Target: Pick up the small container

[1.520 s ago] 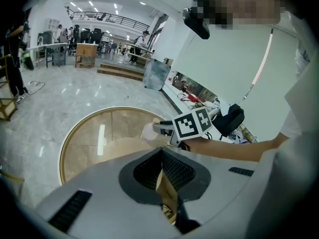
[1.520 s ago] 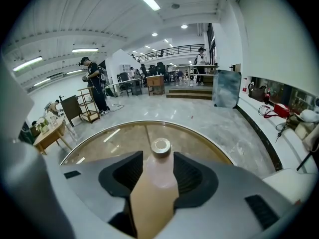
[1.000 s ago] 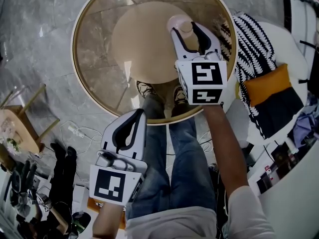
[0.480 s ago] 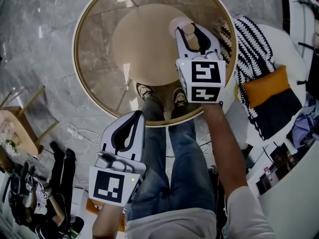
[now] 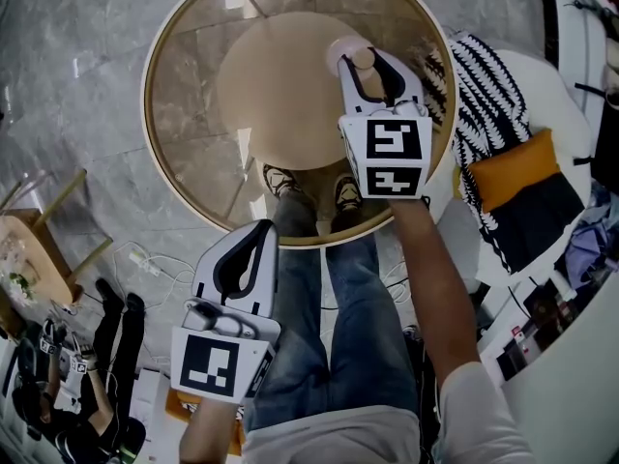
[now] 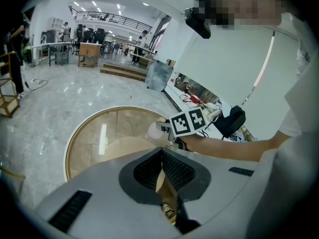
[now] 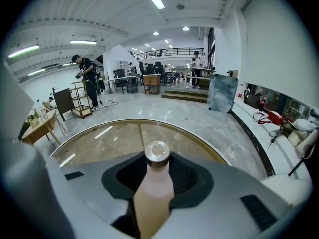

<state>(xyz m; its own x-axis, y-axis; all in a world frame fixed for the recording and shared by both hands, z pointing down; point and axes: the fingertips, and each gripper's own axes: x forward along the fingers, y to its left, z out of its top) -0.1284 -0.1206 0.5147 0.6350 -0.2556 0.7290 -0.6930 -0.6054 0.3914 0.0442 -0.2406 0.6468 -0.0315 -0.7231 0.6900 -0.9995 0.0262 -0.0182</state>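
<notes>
The small container [image 5: 348, 52] is a pale pink bottle with a metal cap, standing near the right rim of the round glass table [image 5: 184, 95]. My right gripper [image 5: 366, 56] has it between its jaws, which are closing; in the right gripper view the dark pads press on both sides of the container [image 7: 152, 188], and its cap rises just past the right gripper [image 7: 157, 169]. My left gripper [image 5: 265, 224] hangs shut and empty over the person's knees, off the table. From the left gripper [image 6: 160, 152] I see the container [image 6: 153, 132] far ahead.
A gold rim [image 5: 147, 104] rings the glass top, with a round wooden base [image 5: 280, 85] beneath. A black-and-white striped throw [image 5: 488, 90] and an orange cushion [image 5: 517, 167] lie on a white sofa at right. A wooden chair [image 5: 39, 235] stands at left.
The right gripper's jaws have narrowed onto the pink bottle. The left gripper has stayed almost still.
</notes>
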